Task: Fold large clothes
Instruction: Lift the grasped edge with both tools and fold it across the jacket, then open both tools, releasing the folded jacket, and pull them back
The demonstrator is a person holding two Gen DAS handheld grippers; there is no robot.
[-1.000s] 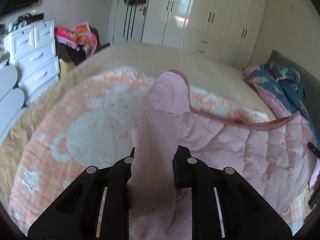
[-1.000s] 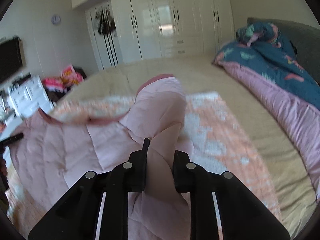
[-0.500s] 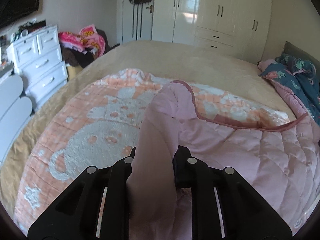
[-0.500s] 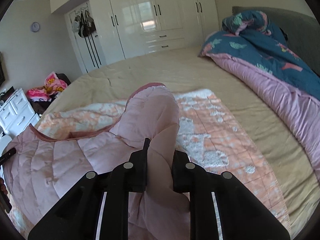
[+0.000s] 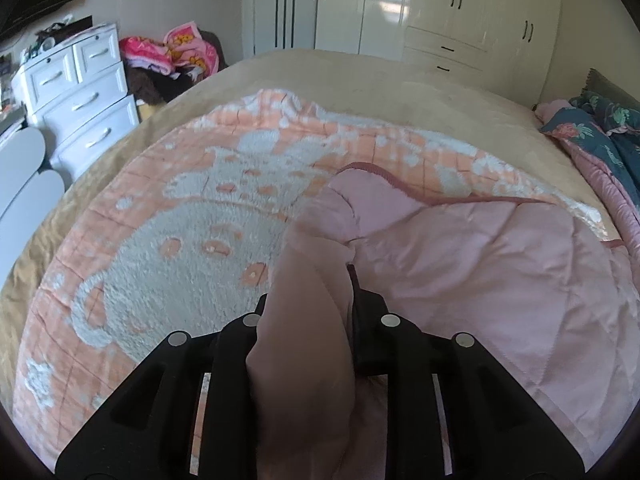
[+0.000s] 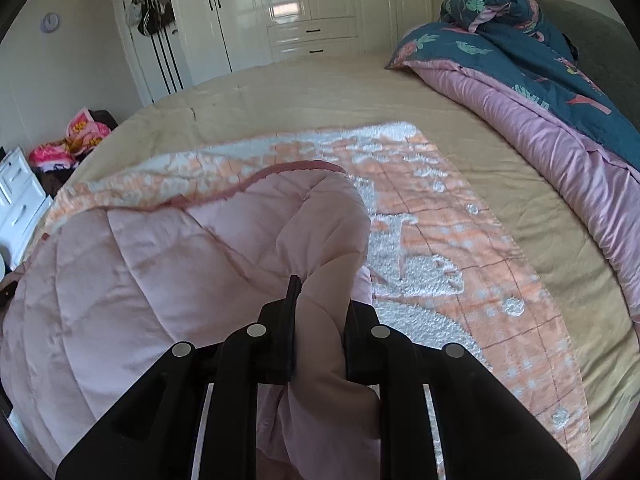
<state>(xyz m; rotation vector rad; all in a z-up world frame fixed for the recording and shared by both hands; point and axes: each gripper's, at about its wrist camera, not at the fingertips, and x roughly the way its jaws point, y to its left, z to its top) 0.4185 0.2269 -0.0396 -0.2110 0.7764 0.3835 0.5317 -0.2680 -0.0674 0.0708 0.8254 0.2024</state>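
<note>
With the left gripper (image 5: pixel 310 300) and right gripper (image 6: pixel 320 312) each clamped on a corner of the pink blanket (image 6: pixel 160 280), the fold-over was midway; next, carry both corners toward the far edge at upper frame.

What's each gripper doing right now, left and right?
Left gripper: closed on a bunched corner of the pink blanket.
Right gripper: closed on another bunched corner of it.

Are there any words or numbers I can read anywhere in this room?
No readable words or numbers anywhere.
The wall clock: too small and blurred to read its numbers.
The pink cartoon blanket by the white dresser: only pictures, any lettering too blurred.
The peach blanket held by both hand-held grippers: animal pattern only, no text.
</note>
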